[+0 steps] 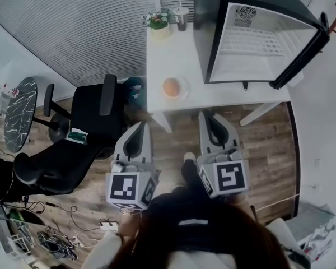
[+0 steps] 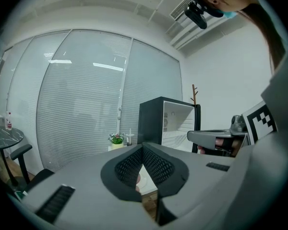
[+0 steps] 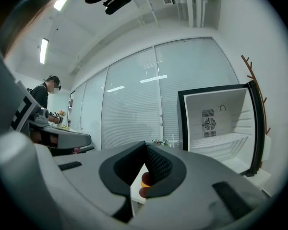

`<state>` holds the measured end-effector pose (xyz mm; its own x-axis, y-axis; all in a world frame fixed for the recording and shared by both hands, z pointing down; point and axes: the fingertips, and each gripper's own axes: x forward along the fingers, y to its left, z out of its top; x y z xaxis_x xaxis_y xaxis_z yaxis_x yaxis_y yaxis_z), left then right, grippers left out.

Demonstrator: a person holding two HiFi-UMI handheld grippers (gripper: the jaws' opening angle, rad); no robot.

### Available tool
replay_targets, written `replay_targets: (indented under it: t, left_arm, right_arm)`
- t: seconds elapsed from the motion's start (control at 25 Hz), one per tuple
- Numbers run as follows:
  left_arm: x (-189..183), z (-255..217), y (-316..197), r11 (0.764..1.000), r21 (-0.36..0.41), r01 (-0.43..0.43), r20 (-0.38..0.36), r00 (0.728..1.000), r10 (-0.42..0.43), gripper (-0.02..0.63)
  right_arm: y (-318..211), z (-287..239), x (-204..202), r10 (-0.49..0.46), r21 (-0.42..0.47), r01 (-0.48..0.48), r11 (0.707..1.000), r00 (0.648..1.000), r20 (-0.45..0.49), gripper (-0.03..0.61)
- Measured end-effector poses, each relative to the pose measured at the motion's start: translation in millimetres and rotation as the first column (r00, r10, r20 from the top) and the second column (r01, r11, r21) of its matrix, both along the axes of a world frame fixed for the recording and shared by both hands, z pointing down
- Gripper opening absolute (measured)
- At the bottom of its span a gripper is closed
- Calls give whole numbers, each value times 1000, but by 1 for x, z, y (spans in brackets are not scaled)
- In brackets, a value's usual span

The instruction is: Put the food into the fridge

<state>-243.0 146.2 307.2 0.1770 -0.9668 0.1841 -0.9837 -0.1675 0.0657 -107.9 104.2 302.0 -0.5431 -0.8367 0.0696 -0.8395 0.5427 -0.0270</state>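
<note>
Wooden flooring (image 1: 173, 144) is seen under the left tongs (image 1: 141, 126) and right tongs (image 1: 208, 116), both pressed together and empty, held short of the white desk (image 1: 179, 55), where the round orange food (image 1: 172, 87) is set on a plate (image 1: 183, 92) near the open fridge (image 1: 257, 38). If the tongs are not parted before contact, the food could be knocked off the plate and rolled over the near desk edge.

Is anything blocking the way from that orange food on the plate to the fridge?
Nothing visible. Bare table lies between the food on its plate and the fridge, whose door stands open; the plant and cup stand well aside.
</note>
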Motion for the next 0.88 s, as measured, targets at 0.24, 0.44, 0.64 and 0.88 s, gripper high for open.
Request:
replay_targets:
  t: [0.24,0.44,0.64,0.88]
  left_arm:
    - [10,5,-32,1000,-26,-2,11,1000,3,0]
    - [16,14,-57,999,-51,10,20,1000,-9,-2]
    - [17,22,-71,994,-91,56,16,998,-54,-2]
    - [15,31,-76,986,-134,95,13,995,-94,0]
  right_arm:
    - [-34,6,7,-25,-18,25,1000,1000,-3,-5]
    - [-58,15,16,-47,-40,47,998,999,-7,-5]
    - [-75,24,21,-79,-71,78,994,997,-11,-5]
    - [-90,36,21,-105,-107,104,989,994,-5,-5]
